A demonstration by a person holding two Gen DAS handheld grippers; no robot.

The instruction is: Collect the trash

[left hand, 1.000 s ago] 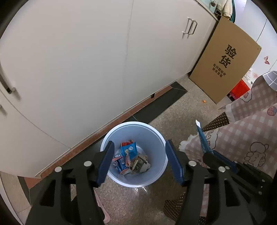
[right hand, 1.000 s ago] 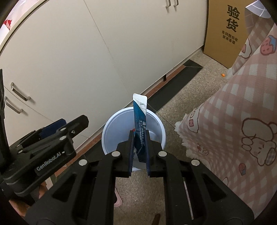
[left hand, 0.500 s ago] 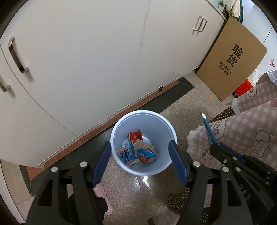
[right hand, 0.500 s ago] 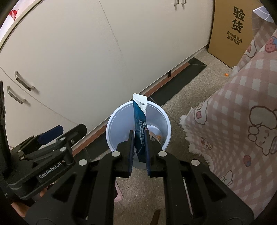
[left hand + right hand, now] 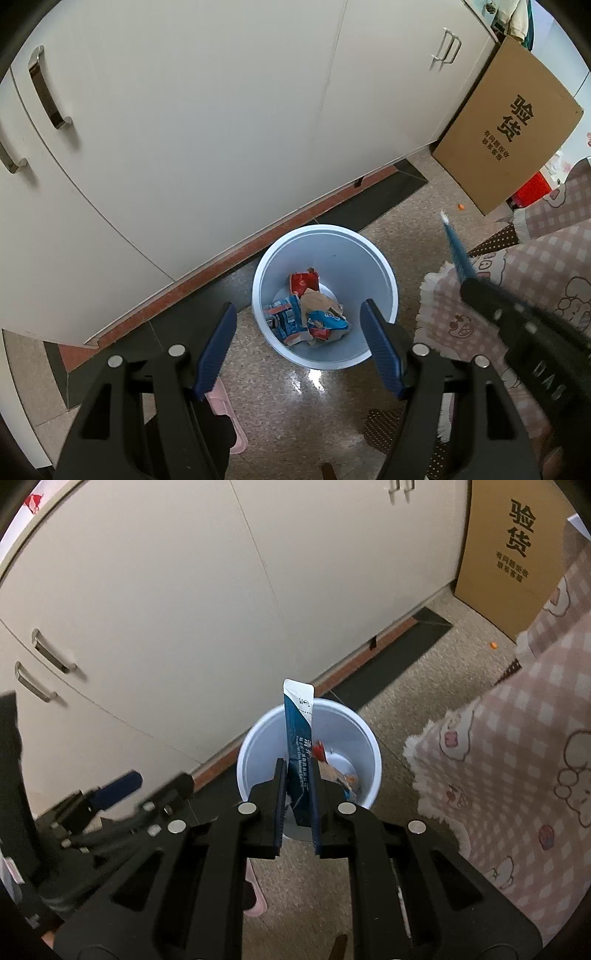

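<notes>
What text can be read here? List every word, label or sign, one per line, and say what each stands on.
"验货": large black print on the cardboard box.
Two smaller lines under it on the box: too small to read.
White print along the blue sachet held in the right gripper: too blurred to read.
Wrappers in the trash bin: print too small to read.
Raised letters on the right gripper's body, seen from the left wrist: unreadable.

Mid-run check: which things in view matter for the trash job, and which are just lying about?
Job:
- blue sachet, clamped in the right gripper
- white bin holding wrappers
- left gripper, open and holding nothing

Lying about:
- cardboard box
- pink checked cloth
- pink slipper
- white cabinets
</notes>
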